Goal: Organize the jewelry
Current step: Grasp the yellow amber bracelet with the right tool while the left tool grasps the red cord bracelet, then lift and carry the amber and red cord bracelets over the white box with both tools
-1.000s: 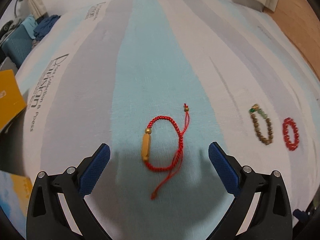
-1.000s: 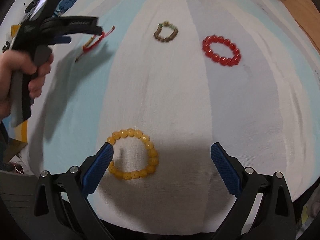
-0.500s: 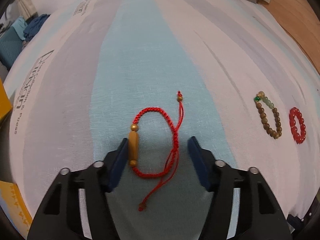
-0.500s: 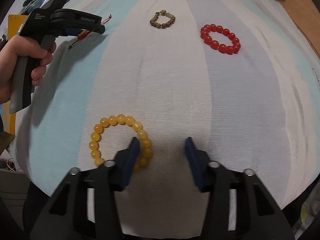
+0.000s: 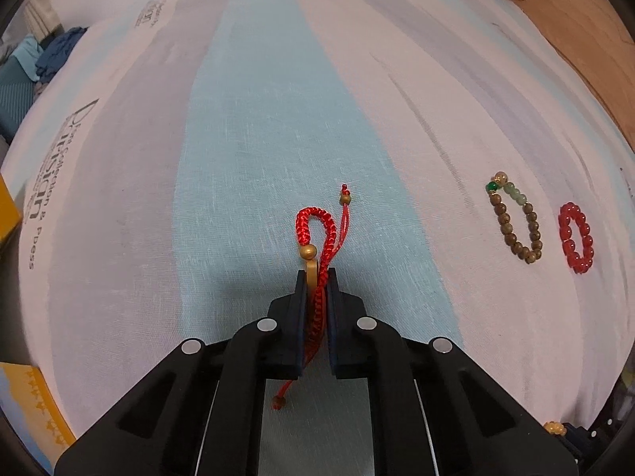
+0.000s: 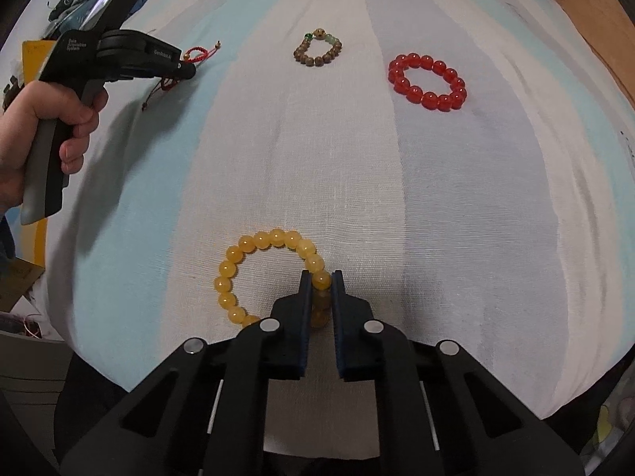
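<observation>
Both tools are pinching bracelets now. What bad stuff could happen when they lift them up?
The left tool pinches the red string bracelet folded up, and its loose tail dangles below, so it might snag or tangle. The right tool grips the yellow bead bracelet by only a bead or two; round beads could slip out. The brown bead bracelet and red bead bracelet lie nearby and could get bumped.

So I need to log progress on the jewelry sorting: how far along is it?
Early. Nothing looks sorted: no tray or box is in view. In hand: the left tongs are shut on the red cord bracelet, and the right tongs pinch the yellow bead bracelet; both lie on the striped cloth. Left: the brown bead bracelet and red bead bracelet lie untouched.
</observation>
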Available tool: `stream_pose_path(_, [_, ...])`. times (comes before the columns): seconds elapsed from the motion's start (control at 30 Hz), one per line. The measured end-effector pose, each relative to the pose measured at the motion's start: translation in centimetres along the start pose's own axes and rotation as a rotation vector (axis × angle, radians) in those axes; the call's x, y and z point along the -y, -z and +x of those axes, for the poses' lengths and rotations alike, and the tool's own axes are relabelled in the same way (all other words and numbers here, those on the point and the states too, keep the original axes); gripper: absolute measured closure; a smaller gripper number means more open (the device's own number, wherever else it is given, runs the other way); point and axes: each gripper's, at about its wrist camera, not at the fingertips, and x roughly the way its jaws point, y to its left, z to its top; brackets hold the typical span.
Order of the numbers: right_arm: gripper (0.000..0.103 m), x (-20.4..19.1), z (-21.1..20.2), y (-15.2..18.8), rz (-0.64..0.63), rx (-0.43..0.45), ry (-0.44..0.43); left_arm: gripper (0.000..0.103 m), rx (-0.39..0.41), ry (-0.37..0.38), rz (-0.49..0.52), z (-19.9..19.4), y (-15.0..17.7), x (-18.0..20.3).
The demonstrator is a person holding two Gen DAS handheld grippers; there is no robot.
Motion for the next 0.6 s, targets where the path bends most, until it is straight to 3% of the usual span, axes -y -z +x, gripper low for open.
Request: stream_pose_path(0.6, [0.094, 2.0, -2.6, 0.3, 0.026, 0.056, -0.026, 0.096, 0.023, -0.019, 0.001, -2.4, 0.0, 0.8])
